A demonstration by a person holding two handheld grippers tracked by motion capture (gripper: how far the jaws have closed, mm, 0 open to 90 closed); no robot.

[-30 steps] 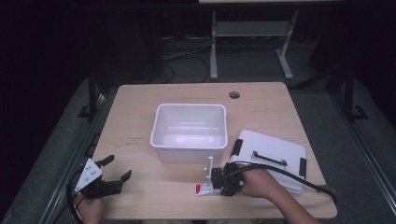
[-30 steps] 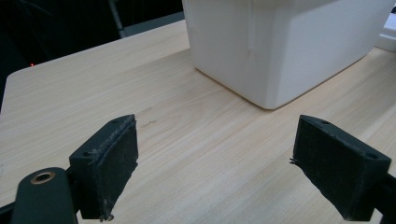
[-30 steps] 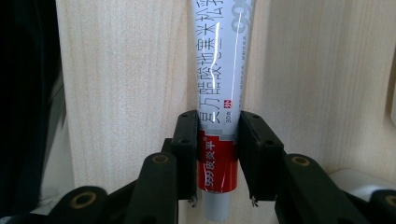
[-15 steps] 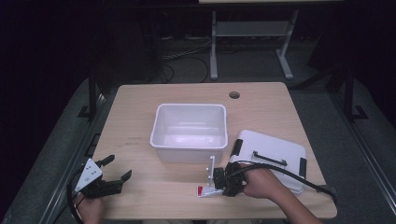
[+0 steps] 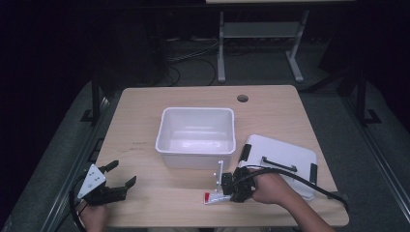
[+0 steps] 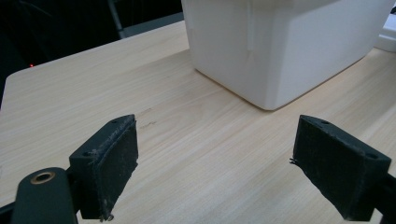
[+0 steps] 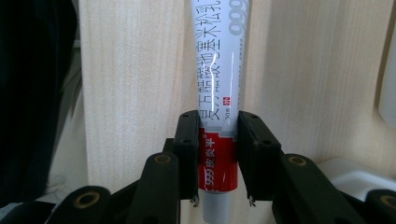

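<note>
My right gripper (image 7: 215, 140) pinches the ointment tube (image 7: 218, 84) flat on the table's near edge w/ jaws snug on it, ready for the open bin (image 5: 196, 133). My left gripper (image 6: 215, 172) idles wide open, empty.

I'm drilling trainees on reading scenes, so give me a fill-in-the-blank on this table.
1. The right gripper is shut on a ____.
2. The left gripper has its jaws ____.
3. The white bin holds ____.
4. The white lid lies on the ____.

Missing words: tube; open; nothing; table
</note>
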